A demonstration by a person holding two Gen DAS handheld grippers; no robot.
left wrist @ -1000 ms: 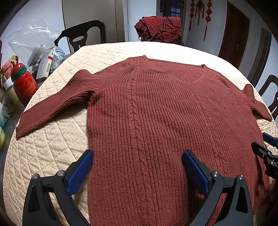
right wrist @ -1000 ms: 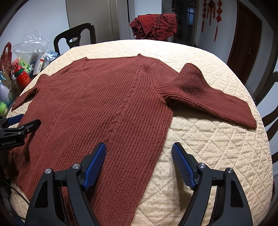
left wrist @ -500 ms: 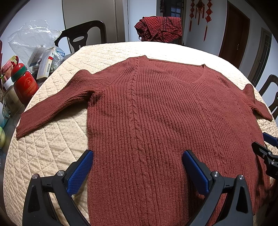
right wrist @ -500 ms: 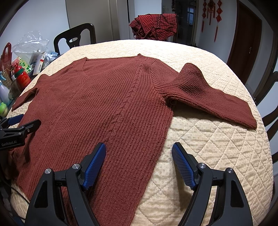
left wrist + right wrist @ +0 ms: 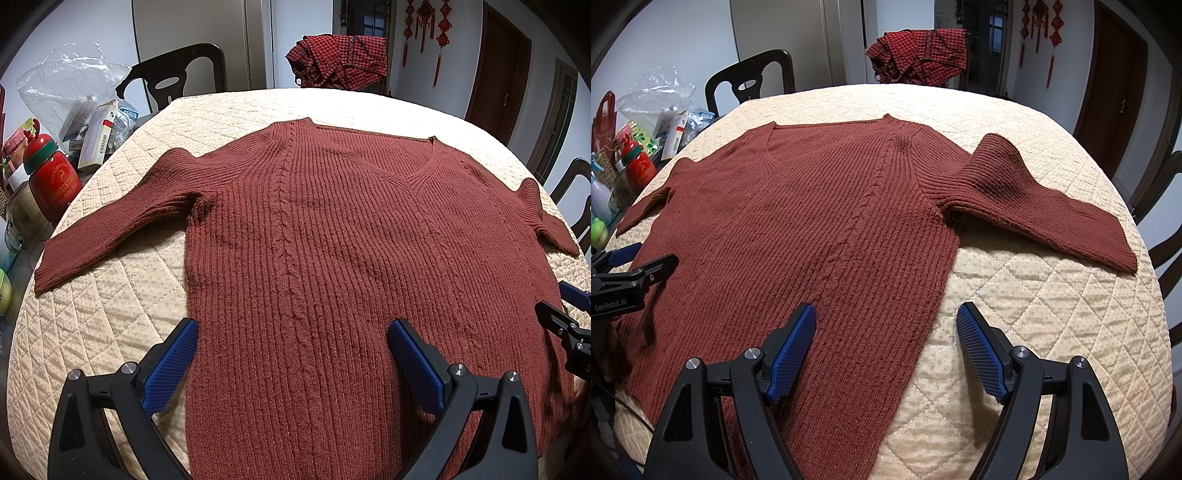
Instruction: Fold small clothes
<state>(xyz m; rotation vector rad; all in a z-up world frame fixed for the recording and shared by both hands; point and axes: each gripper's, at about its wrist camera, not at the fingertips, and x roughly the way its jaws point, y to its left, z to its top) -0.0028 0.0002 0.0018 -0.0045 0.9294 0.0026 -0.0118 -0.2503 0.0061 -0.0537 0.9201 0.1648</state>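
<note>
At the far left edge of the table (image 5: pixel 110 317), which is covered by a cream quilted cloth, stand a red bottle with a green collar (image 5: pixel 53 181), a clear crumpled plastic bag (image 5: pixel 70 88) and some small cartons beside it. The rust-red ribbed knit sweater (image 5: pixel 332 258) lies flat and face up across the middle of the table, neckline toward the far side; its one sleeve (image 5: pixel 110 236) stretches out straight toward the bottle, hem near the table's edge. The left claw (image 5: pixel 293 354) hovers wide open over the sweater's lower left part, one blue pad off the side seam, the other above the knit, gripping nothing. Behind the table, a red checked cloth (image 5: pixel 919 55) hangs over a chair. The right claw (image 5: pixel 886 341) is likewise spread open and empty, straddling the sweater's right side seam. The other sleeve (image 5: pixel 1034 206) is humped near the shoulder and runs out to the right.
</note>
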